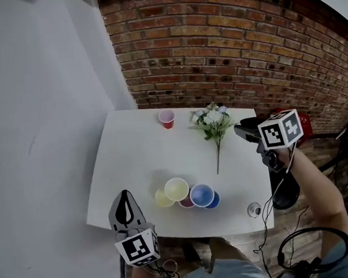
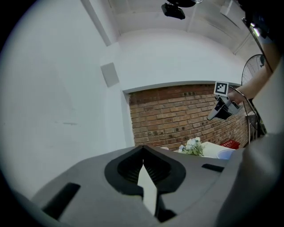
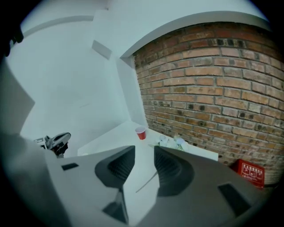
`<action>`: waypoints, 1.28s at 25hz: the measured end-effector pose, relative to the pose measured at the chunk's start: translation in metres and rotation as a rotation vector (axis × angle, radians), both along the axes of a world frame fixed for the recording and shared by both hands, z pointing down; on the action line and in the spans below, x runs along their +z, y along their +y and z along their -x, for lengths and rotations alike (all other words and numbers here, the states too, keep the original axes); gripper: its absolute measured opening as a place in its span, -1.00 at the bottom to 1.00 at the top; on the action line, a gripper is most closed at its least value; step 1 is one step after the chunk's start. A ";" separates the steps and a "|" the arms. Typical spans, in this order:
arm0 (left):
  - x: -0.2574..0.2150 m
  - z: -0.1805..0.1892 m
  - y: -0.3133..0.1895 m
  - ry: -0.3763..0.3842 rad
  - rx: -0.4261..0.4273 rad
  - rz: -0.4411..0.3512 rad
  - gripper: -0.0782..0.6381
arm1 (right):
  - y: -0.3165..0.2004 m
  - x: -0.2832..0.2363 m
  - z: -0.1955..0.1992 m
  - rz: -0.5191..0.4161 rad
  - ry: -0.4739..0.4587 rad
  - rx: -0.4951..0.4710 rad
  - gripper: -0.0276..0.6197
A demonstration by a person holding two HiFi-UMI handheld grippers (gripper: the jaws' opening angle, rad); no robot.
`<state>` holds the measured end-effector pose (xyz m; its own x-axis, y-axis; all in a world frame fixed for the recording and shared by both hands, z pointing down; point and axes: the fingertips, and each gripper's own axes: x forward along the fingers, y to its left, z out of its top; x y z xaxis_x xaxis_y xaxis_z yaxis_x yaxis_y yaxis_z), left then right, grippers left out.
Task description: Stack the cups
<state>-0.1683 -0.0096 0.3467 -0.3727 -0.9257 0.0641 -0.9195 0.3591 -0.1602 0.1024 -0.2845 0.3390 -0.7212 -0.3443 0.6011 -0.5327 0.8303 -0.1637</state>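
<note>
Nearest me, my left gripper [image 1: 126,198] sits at the table's [image 1: 133,150] front edge, jaws closed on nothing. Just beyond it, a cluster of cups [image 1: 187,194], yellow, red and blue, huddles touching. Farther out, my right gripper [image 1: 240,130] hangs at the right side, jaws apart and empty, beside the flowers [image 1: 213,120], and a lone red cup [image 1: 167,119] stands upright near the far edge.

No legible writing anywhere.
The red crate [image 3: 249,172] at four o'clock in the right gripper view bears pale print, too small to read.
</note>
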 end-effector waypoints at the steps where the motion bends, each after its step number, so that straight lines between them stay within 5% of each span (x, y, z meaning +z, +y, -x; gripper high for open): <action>1: 0.001 0.002 -0.004 0.000 -0.010 0.006 -0.76 | -0.009 0.003 0.010 0.002 0.005 -0.014 -0.48; 17: 0.037 0.050 -0.019 0.037 -0.271 0.089 -0.76 | -0.129 0.086 0.201 0.160 0.059 -0.222 -0.48; 32: 0.069 0.064 -0.007 0.046 -0.374 0.172 -0.76 | -0.137 0.175 0.271 0.246 0.161 -0.310 -0.48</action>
<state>-0.2327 -0.0162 0.4152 -0.6746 -0.7014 0.2301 -0.7382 0.6415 -0.2086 -0.1690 -0.4219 0.5138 -0.6585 0.0420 0.7514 -0.2988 0.9018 -0.3123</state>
